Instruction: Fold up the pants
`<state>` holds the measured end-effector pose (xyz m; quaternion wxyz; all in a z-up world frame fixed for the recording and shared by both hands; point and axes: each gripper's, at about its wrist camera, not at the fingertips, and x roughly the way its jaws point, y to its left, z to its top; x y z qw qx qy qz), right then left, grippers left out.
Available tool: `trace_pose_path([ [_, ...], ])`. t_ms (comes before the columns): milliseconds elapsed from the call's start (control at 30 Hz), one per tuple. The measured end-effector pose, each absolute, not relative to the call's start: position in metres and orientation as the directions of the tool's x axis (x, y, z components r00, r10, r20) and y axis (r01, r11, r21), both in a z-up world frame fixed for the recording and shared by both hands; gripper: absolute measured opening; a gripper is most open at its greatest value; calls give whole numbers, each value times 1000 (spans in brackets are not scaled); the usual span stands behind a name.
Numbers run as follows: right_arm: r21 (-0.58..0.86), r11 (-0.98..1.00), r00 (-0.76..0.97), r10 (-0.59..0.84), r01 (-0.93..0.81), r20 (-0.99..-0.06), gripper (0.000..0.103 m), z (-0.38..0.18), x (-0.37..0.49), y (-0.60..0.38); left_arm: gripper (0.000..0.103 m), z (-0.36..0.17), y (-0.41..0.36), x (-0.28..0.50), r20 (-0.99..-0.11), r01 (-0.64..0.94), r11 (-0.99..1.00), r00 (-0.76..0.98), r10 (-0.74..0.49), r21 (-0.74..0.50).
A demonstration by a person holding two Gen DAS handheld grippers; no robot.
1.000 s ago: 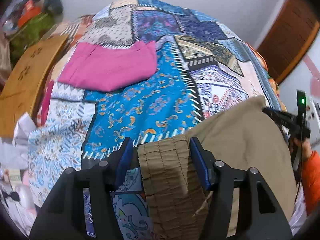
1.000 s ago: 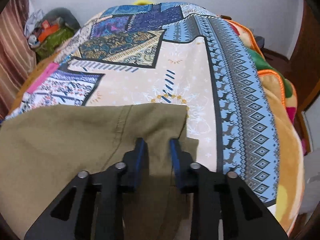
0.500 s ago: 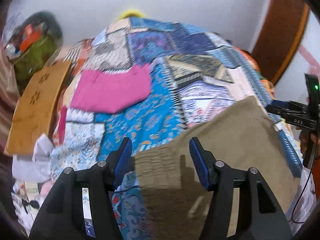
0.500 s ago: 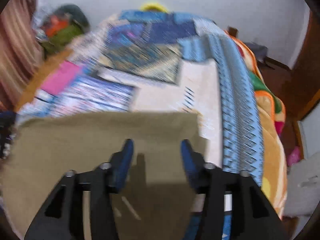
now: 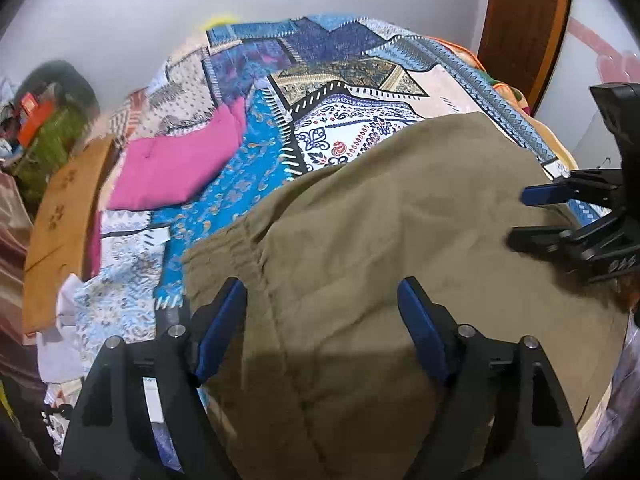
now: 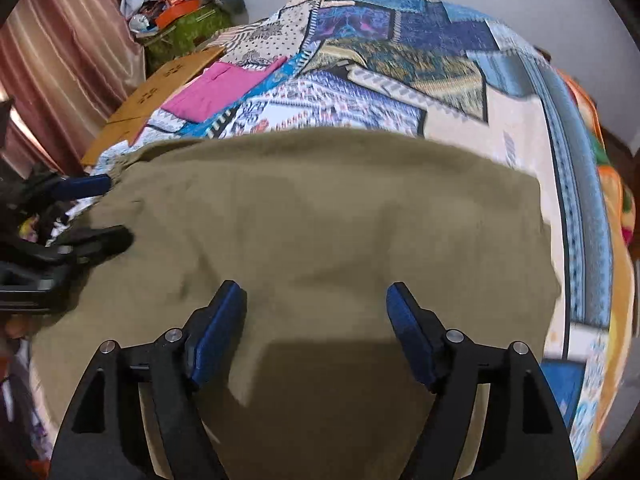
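Hovering with jaws spread wide and gripping nothing, the left gripper [image 5: 322, 300] and right gripper [image 6: 316, 304] hang above the olive pants [image 5: 400, 240], lying crosswise on the patchwork bedspread [image 5: 340, 80], gathered waistband leftward, pink garment [image 5: 180, 164] beyond.

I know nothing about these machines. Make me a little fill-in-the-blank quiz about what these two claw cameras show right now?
1. The olive pants lie spread on a patchwork ____.
2. Both the left claw and the right claw have their jaws ____.
3. The folded garment farther up the bed is ____ in colour.
4. The gathered waistband lies on the side of the ____ claw.

Missing words: bedspread; open; pink; left
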<state>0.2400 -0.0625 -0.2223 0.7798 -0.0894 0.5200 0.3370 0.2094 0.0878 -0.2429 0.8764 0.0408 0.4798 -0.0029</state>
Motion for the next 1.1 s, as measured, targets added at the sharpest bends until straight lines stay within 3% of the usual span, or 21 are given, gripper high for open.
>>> trace_pose_path([
  [767,184,883,366,357,-431,-859,73,-215,148,-192,82,-223,112,119,-805,-41,995,585,101,95],
  [967,136,906,381,299,-401,-875,73,-216,141,-208,90,-217,120,100,-798,-60,994,594,107,90],
  [1100,74,914,406,248,-398,-879,73,-209,138,-212,92,-214,129,88,-790,-117,978,576,209,173],
])
